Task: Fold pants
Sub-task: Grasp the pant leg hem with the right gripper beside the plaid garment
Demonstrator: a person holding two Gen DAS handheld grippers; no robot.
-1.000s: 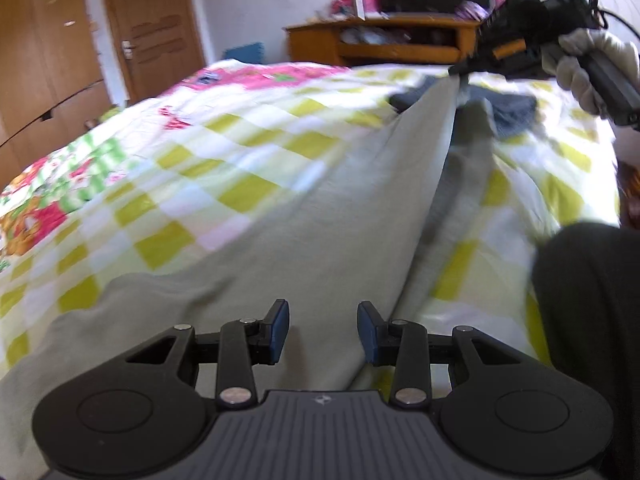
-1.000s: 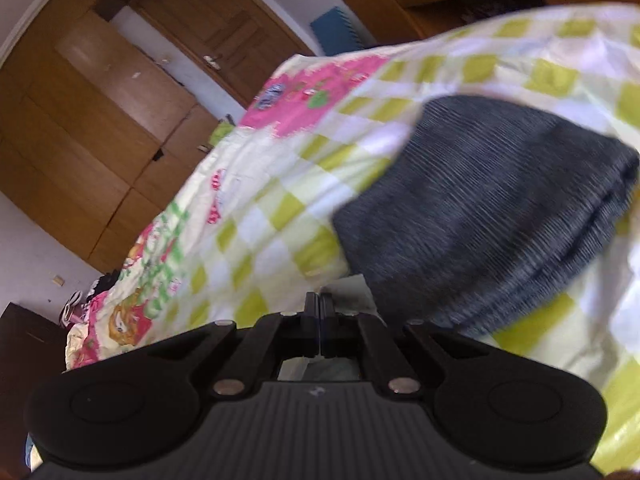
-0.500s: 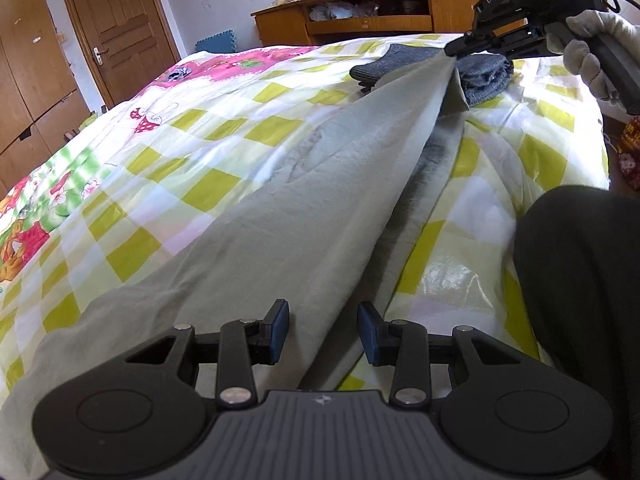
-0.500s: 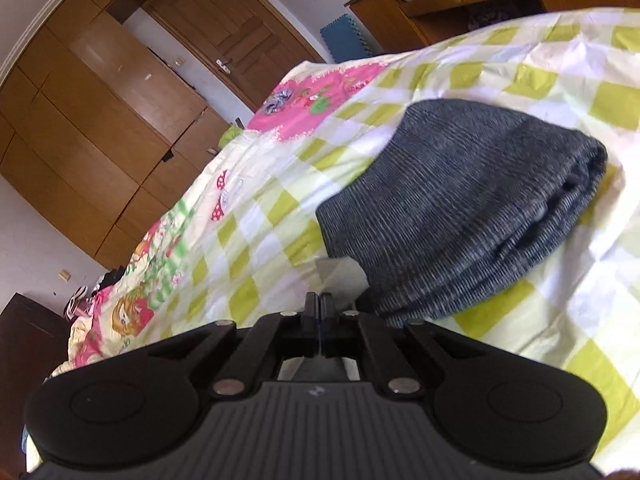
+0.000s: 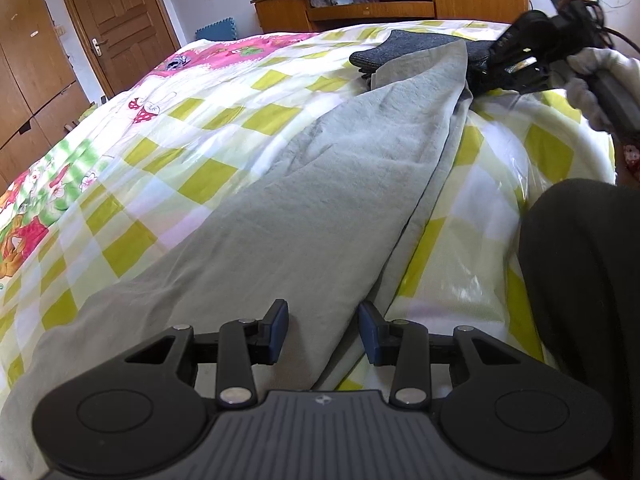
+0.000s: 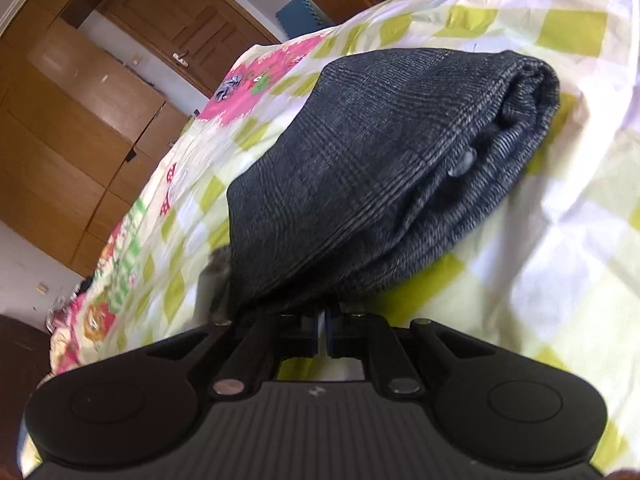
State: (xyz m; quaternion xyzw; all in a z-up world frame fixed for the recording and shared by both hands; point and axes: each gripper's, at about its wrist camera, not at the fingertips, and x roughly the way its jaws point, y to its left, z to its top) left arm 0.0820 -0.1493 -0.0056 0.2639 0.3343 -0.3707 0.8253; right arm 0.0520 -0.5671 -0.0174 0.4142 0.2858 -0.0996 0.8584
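Observation:
Grey-green pants lie stretched lengthwise on the checked bedspread. My left gripper is open, its blue pads on either side of the pants' near folded edge. My right gripper sits low at the pants' far end, by a folded dark grey garment. In the right wrist view my right gripper has its jaws almost together; the dark garment fills the view ahead, and only a scrap of the grey-green pants shows to the left. No cloth shows between the pads.
A wooden TV cabinet stands beyond the bed. A wooden door and wardrobes line the left wall. The person's dark-clothed leg is at the right edge of the bed.
My right gripper has lowered the pants' far end onto the bed beside the dark garment. The raised cloth has settled flat. My left gripper stays open at the near end.

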